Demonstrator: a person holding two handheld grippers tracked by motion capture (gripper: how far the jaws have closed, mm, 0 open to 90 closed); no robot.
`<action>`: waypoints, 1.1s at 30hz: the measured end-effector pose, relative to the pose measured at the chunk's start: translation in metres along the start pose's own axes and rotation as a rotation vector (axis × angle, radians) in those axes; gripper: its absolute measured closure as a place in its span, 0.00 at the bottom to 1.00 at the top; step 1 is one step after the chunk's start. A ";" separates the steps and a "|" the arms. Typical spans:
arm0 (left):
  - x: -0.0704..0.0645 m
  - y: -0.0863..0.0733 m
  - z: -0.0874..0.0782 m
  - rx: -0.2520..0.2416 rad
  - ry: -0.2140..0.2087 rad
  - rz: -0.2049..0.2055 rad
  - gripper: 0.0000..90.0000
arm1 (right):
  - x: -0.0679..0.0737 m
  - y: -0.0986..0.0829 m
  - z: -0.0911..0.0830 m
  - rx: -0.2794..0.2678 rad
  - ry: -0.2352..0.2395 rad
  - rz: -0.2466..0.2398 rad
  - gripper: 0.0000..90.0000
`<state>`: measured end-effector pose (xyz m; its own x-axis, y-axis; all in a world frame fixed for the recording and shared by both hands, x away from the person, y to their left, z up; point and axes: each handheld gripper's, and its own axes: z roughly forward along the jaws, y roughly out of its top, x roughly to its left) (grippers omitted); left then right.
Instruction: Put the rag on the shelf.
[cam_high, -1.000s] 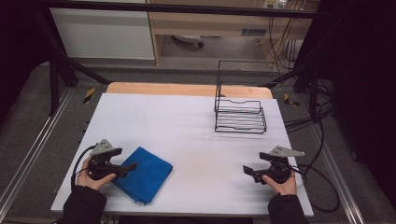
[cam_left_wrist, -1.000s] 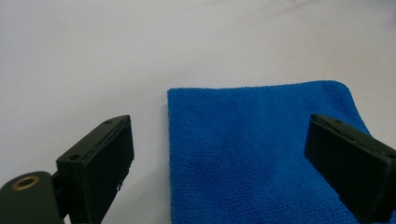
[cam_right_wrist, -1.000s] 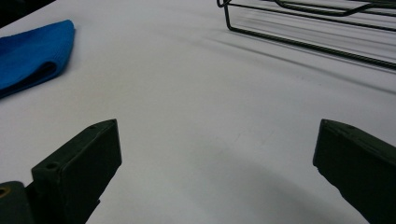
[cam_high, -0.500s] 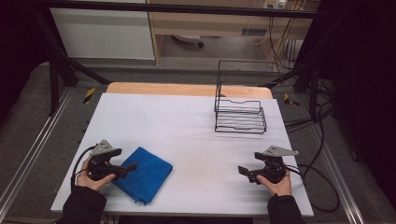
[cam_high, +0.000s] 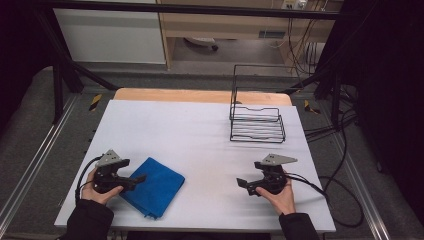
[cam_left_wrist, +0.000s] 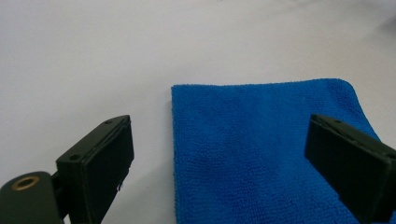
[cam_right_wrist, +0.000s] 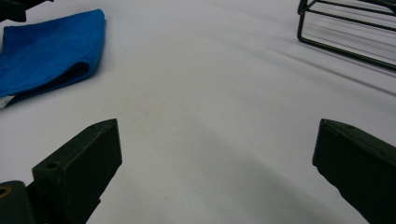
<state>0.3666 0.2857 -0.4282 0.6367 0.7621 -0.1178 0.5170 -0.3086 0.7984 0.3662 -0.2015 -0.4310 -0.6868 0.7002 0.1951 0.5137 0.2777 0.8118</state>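
The folded blue cloth (cam_high: 152, 186) lay flat at about seven o'clock on the white table (cam_high: 200, 145), near the front edge. The left gripper (cam_high: 139, 178) sat just at the cloth's left edge, held low in the person's left hand (cam_high: 95, 187). In the left gripper view its jaws stood wide apart, one over bare table and one over the cloth (cam_left_wrist: 261, 144), gripping nothing. The right gripper (cam_high: 242, 183) was at roughly five o'clock, well apart from the cloth, in the right hand (cam_high: 281, 196). Its jaws were spread wide too, over bare tabletop. A black wire rack (cam_high: 257, 122) stood at about one o'clock, well apart from both grippers.
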 end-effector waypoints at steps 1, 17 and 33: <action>0.000 0.000 0.000 0.001 0.001 -0.004 0.09 | 0.002 0.002 0.002 0.005 0.002 -0.005 0.02; 0.002 -0.001 -0.001 -0.001 0.015 -0.011 0.09 | 0.040 0.036 0.040 0.002 0.053 -0.077 0.03; 0.004 -0.002 -0.001 -0.001 0.025 -0.020 0.09 | 0.084 0.071 0.110 0.110 0.124 -0.144 0.21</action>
<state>0.3672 0.2899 -0.4293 0.6117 0.7821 -0.1191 0.5291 -0.2925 0.7965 0.4014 -0.0501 -0.4175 -0.8115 0.5640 0.1528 0.4539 0.4437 0.7727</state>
